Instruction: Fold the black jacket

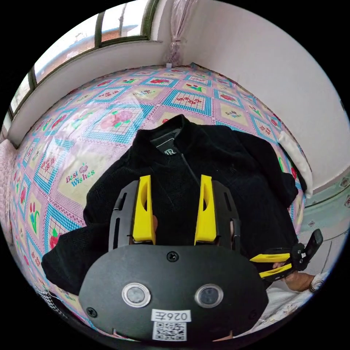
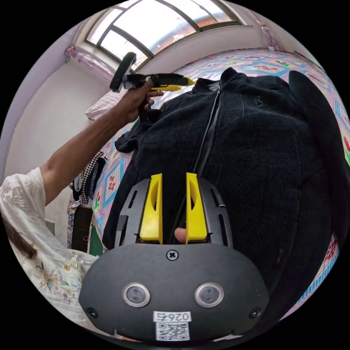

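Two claws are up over the black jacket (image 1: pixel 218 175), which lies front-up and zipped on the bed's patterned sheet (image 1: pixel 109 109), collar toward the window wall, one sleeve (image 1: pixel 73 251) stretched out sideways. In my left gripper view, the left gripper (image 1: pixel 175 204) hovers above the jacket's chest with its yellow jaws spread wide, released, nothing between them; I cannot tell if the tips brush the cloth. Low in that same view I see the right gripper (image 1: pixel 275 264) side-on, its jaws a narrow gap apart, a hand (image 1: pixel 295 280) behind it. In my right gripper view, the right gripper (image 2: pixel 174 204) sits over the jacket's zip (image 2: pixel 207 142) near the hem, jaws parted narrowly with the zip line running between them, not clamped on anything that I can see. There the left gripper (image 2: pixel 182 83) is held up near the collar by a hand (image 2: pixel 135 98) on a bare arm
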